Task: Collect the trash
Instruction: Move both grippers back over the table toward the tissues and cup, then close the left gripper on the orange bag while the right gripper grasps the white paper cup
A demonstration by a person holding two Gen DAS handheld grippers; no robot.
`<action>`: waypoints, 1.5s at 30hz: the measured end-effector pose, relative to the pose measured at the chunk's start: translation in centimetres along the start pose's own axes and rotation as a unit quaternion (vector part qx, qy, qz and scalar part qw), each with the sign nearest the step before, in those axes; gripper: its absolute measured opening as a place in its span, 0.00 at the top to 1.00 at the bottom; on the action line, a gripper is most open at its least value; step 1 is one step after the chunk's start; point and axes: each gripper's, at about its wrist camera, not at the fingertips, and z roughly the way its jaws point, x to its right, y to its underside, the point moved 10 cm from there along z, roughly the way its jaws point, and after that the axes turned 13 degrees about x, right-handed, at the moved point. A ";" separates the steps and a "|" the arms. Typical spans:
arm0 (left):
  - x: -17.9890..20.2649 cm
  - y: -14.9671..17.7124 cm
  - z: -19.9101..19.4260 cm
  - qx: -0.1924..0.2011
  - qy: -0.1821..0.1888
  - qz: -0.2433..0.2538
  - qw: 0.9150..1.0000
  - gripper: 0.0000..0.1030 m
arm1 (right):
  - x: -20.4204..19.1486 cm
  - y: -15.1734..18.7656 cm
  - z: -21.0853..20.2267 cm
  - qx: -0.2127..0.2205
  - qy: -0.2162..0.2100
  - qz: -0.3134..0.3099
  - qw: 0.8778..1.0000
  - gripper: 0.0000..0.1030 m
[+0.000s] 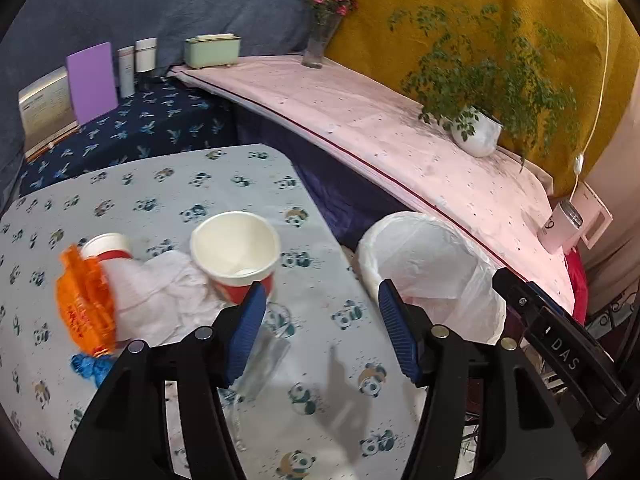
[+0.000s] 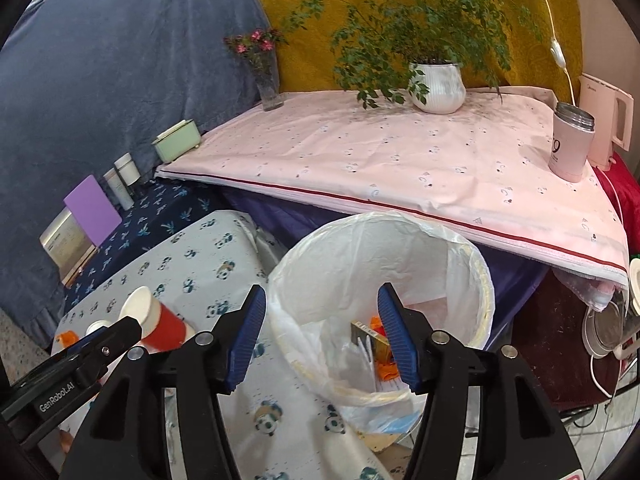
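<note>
Pink sheeted shelf (image 2: pixel 400 160), white potted fern (image 2: pixel 438 88) upright on it, glass vase of pink flowers (image 2: pixel 269 88) at its left end, pale green box (image 2: pixel 178 140) just beside that corner, pink tumbler (image 2: pixel 571 146) and kettle (image 2: pixel 606 120) at right – purple card (image 2: pixel 92 210) leaning lower left.

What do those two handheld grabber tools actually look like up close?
Both match: the left gripper and right gripper have angular black plastic frames with round silver bolt heads and two ribbed blue finger pads. White lettering marks their sides: "DAS" on one, "GenRobot.AI" on the other. No hands, sleeves or cables show.
</note>
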 end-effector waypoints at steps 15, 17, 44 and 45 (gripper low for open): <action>-7.9 0.7 -5.0 0.021 -0.068 -0.028 0.997 0.46 | -8.0 2.7 -2.7 -0.014 -0.052 -0.040 0.998 0.43; -8.8 0.9 -5.4 0.022 -0.076 -0.031 0.996 0.43 | -8.7 3.0 -3.0 -0.015 -0.055 -0.043 0.997 0.40; -15.7 2.9 -3.6 -0.012 -0.107 -0.095 0.990 0.31 | -15.6 6.8 0.2 -0.061 -0.091 -0.072 0.991 0.40; -15.5 2.9 -3.2 -0.011 -0.108 -0.089 0.990 0.31 | -15.7 6.7 0.4 -0.061 -0.091 -0.072 0.991 0.40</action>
